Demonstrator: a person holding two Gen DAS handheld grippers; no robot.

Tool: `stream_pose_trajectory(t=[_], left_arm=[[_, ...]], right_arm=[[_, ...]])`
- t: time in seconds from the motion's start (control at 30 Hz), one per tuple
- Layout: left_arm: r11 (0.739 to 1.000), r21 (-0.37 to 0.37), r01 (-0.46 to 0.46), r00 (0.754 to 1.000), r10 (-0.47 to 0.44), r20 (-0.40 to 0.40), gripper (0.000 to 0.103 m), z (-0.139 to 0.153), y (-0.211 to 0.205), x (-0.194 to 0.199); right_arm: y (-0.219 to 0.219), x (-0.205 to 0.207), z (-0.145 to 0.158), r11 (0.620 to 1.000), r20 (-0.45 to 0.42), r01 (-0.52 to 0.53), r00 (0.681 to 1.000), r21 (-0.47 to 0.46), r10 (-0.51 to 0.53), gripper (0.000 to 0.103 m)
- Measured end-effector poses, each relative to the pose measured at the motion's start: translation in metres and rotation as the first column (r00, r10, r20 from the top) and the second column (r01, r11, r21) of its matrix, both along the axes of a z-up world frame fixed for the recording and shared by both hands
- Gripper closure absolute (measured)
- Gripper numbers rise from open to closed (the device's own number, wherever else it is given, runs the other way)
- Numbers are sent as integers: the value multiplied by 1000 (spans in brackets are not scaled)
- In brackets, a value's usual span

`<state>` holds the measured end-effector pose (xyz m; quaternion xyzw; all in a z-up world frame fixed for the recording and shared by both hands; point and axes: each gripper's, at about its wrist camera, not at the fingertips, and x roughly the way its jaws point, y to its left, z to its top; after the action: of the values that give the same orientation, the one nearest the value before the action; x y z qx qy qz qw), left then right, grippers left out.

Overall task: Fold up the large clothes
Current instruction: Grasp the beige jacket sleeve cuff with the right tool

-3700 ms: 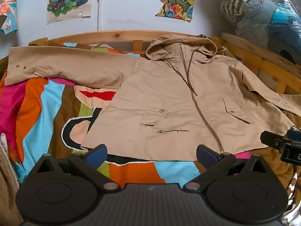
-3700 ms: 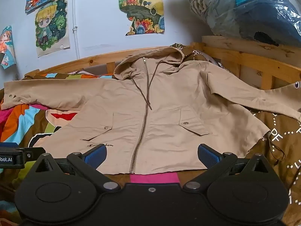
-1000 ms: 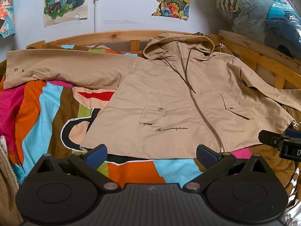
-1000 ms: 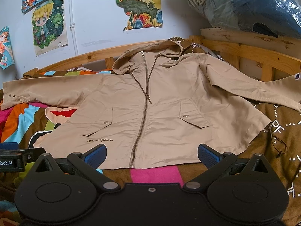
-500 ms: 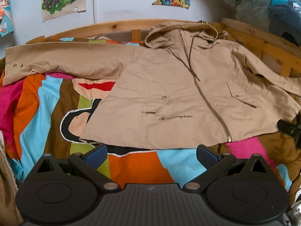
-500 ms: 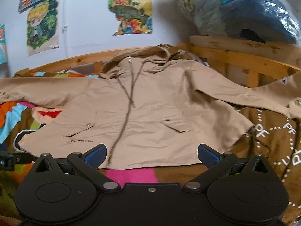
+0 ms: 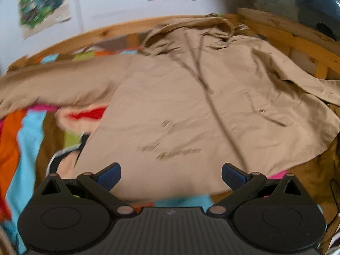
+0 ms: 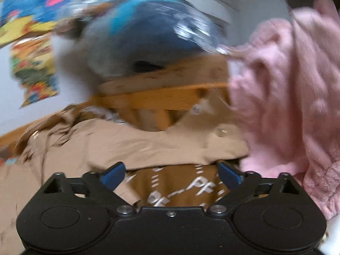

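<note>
A tan hooded jacket (image 7: 180, 106) lies flat and zipped on the bed, front up, hood toward the headboard, both sleeves spread out. My left gripper (image 7: 171, 175) is open just over the jacket's bottom hem, nothing between its blue pads. In the right wrist view, which is blurred, the jacket's right sleeve (image 8: 161, 146) stretches across with its snap cuff near the pink garment. My right gripper (image 8: 171, 175) is open just short of that sleeve, over the brown patterned blanket (image 8: 180, 188).
A striped multicolour bedsheet (image 7: 25, 140) covers the left of the bed. A wooden bed rail (image 8: 153, 98) runs behind the sleeve. A fluffy pink garment (image 8: 286, 110) hangs close at the right. Bagged bedding (image 8: 153, 36) is piled above the rail.
My right gripper has swung sharply right, from facing the jacket's front to facing its right sleeve and the pink garment. My left gripper has moved forward and right over the hem. Both stay open.
</note>
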<state>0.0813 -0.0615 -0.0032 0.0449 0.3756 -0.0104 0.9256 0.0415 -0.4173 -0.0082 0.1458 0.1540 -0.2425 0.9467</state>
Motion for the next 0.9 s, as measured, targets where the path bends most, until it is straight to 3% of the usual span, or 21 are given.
stream_pose_trajectory(t=[0.17,0.23,0.37,0.47,0.5,0.53,0.63,0.73,0.8,0.9], left_arm=[[995,-61,82,997,-82,3,1,15,-35,45],[989,-108,97,995,-98,0,1,22,-43,61],[978,-171,117,993,-116,16,1,35,-56,83],[972,-193,132,991,-129,30,1,44,-58,88],[970,-202,137,991,-133,34,1,46,-57,89],[967,-211,142,990,-137,36,1,49,-55,90],[956,-248,158,987,-152,45,1,57,-45,93],[931,-308,196,980,-178,86,1,69,-31,95],[909,-351,226,973,-197,116,1,79,-22,100],[860,-436,266,963,-218,159,1,95,-12,110]], right_arm=[[-53,37,-10,971,-55,131,991,200,-122,19],[-66,46,-16,940,-91,221,975,260,-204,20],[-81,56,-22,881,-55,338,939,331,-340,24],[-85,58,-27,825,-21,430,890,366,-455,47],[-85,58,-28,812,-18,455,876,364,-482,61],[-83,55,-28,806,-5,469,865,361,-501,68],[-71,55,-24,853,73,447,874,271,-481,90],[-47,63,-9,924,166,375,909,76,-382,94],[-25,72,2,952,219,302,934,-57,-284,95],[17,82,17,951,284,154,956,-269,-75,95]])
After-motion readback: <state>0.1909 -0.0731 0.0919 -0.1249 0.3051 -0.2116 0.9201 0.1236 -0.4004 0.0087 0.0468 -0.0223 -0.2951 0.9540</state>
